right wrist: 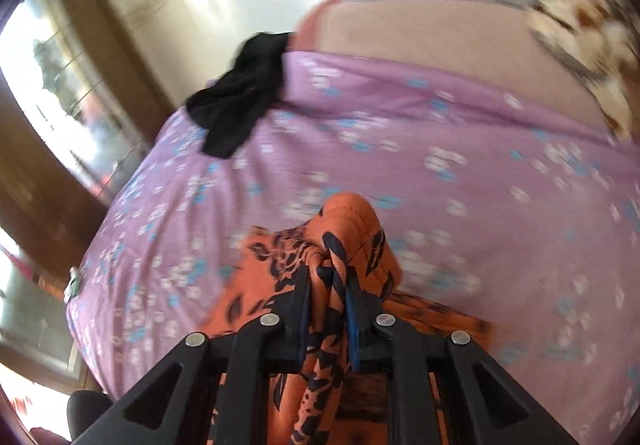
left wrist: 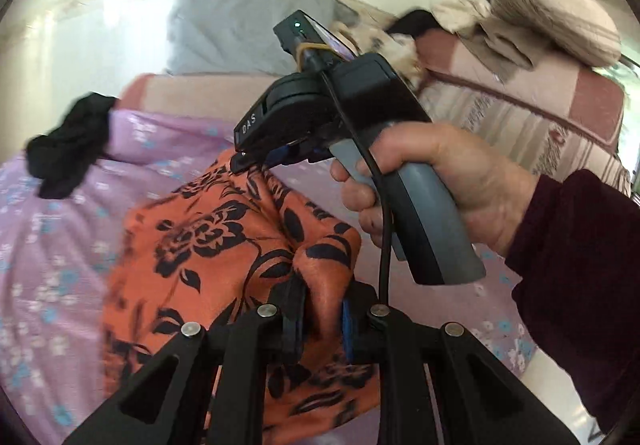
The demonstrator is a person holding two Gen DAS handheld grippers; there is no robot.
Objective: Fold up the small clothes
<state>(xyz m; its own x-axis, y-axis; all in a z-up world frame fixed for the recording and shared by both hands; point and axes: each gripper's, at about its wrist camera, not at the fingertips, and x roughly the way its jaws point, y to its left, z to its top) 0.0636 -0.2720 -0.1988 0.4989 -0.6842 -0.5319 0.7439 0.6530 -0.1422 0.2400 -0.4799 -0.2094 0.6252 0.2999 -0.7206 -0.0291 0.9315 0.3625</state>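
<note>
Pinching the orange floral cloth (left wrist: pixel 208 245) between them, both tongs (left wrist: pixel 320 309) (right wrist: pixel 329 285) clamped tight, its length sagging downward.

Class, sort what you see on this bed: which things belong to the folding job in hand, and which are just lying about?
In use:
- orange cloth with black flower print, clamped by both
- left gripper
- right gripper

Lying about:
- crumpled black garment
- grey pillow
- purple floral bedsheet

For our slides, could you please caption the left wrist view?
Both grippers, left and right, shut on the orange garment above the purple sheet.
</note>
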